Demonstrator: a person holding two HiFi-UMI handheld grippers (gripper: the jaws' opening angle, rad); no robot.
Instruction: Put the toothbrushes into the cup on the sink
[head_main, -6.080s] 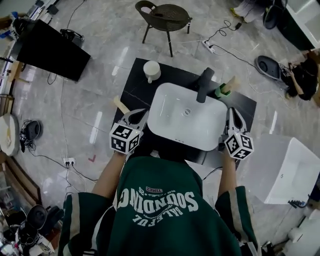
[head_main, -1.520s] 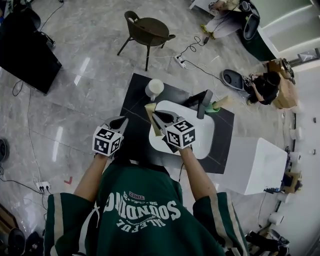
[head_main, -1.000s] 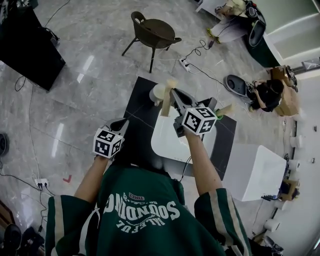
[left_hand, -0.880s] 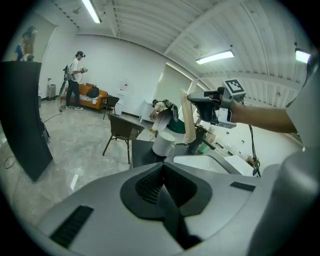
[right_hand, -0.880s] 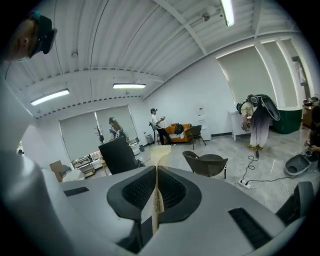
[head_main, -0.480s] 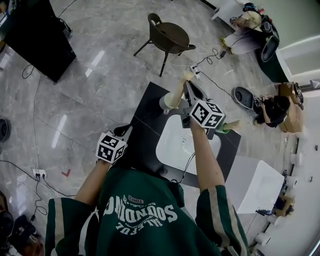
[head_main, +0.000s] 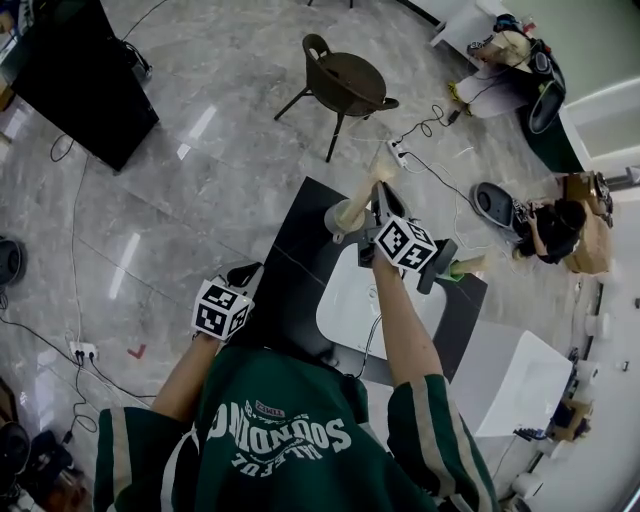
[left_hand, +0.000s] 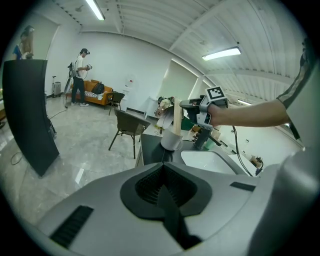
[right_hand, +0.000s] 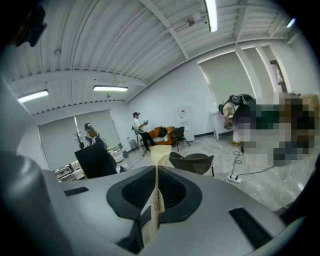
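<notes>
Moved since a second and a half ago: right tongs (head_main: 380, 198) and toothbrush (head_main: 365, 190), from over the near left edge of the sink (head_main: 350, 305) to the far left corner of the table (head_main: 300, 255).

Toothbrush: pale paper wrapper, upright, directly over the cup (head_main: 337, 218). In the left gripper view its lower end (left_hand: 177, 117) meets the mouth of the cup (left_hand: 171, 141); whether it sits inside cannot be told.

Cup: white, standing on the black table, just beyond the sink's far left corner.

Right tongs (right_hand: 156, 175): closed tight on the toothbrush wrapper (right_hand: 159, 150), which runs up between the jaws and past their tips.

Left tongs (head_main: 247, 270): jaws together, nothing between them (left_hand: 162, 186); held off the table's near left edge, well apart from the cup.

Second toothbrush (head_main: 470, 265): pale wrapper, green at one end, lying at the table's far right beside the black tap (head_main: 440, 262).

Sink: white basin, set in the table.

Chair (head_main: 345, 80): dark, on the grey floor (head_main: 200, 150) beyond the table.
</notes>
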